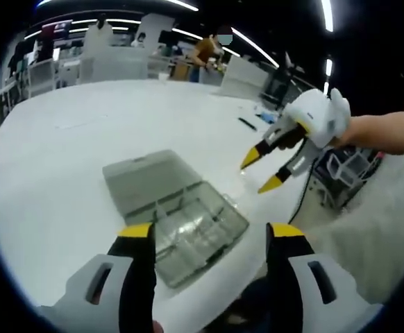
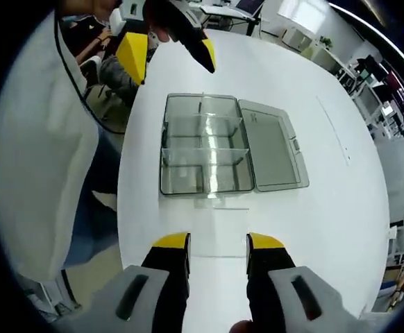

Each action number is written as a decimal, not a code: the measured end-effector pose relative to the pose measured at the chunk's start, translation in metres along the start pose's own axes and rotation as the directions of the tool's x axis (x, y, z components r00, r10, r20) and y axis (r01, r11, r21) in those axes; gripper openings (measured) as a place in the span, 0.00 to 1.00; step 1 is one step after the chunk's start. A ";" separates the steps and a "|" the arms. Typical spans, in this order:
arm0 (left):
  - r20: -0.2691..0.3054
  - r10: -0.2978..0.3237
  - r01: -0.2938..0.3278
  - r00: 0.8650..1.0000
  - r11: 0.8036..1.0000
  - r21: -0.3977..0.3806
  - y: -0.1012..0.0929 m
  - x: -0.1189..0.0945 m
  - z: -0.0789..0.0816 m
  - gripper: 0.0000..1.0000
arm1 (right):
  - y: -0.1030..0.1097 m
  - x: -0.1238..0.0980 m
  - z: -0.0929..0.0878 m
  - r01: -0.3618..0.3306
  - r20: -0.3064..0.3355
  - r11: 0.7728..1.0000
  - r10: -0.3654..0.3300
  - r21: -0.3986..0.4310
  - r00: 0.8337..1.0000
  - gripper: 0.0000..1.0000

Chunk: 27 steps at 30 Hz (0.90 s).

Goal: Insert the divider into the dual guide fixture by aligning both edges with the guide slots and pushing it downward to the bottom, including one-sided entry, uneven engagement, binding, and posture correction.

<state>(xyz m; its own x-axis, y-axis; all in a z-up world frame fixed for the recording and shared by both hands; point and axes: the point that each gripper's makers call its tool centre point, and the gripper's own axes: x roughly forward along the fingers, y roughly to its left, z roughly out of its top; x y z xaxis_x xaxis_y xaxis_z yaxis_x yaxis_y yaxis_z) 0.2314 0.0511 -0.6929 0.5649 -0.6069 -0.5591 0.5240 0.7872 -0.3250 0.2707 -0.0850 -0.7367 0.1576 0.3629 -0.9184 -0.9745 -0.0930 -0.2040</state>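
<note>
Clear plastic compartment box (image 2: 203,144), hinged lid flat; both grippers' yellow-tipped fingers (image 2: 171,244) spread, empty.

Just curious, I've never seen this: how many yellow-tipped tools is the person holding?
2: left tool over the clear box; right tool raised beyond it.
</note>
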 end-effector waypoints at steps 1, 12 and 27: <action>0.002 -0.003 0.003 1.000 1.000 0.001 0.000 0.000 0.001 0.58 | 0.000 -0.001 0.001 0.003 0.002 1.000 -0.003 -0.001 1.000 0.27; 0.010 -0.012 0.012 1.000 1.000 -0.021 -0.001 0.001 0.004 0.52 | -0.002 -0.008 0.020 0.031 0.052 0.999 -0.029 -0.023 0.998 0.27; 0.026 -0.032 0.033 0.999 0.998 -0.044 -0.006 0.006 0.013 0.45 | -0.001 -0.014 0.038 0.048 0.096 0.998 -0.043 -0.050 0.994 0.27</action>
<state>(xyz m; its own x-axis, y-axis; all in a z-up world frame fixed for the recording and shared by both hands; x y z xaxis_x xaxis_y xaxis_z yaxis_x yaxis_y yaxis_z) 0.2403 0.0415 -0.6849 0.5639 -0.6345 -0.5286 0.5141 0.7706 -0.3766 0.2632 -0.0551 -0.7106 0.1836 0.4544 -0.8717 -0.9565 -0.1219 -0.2650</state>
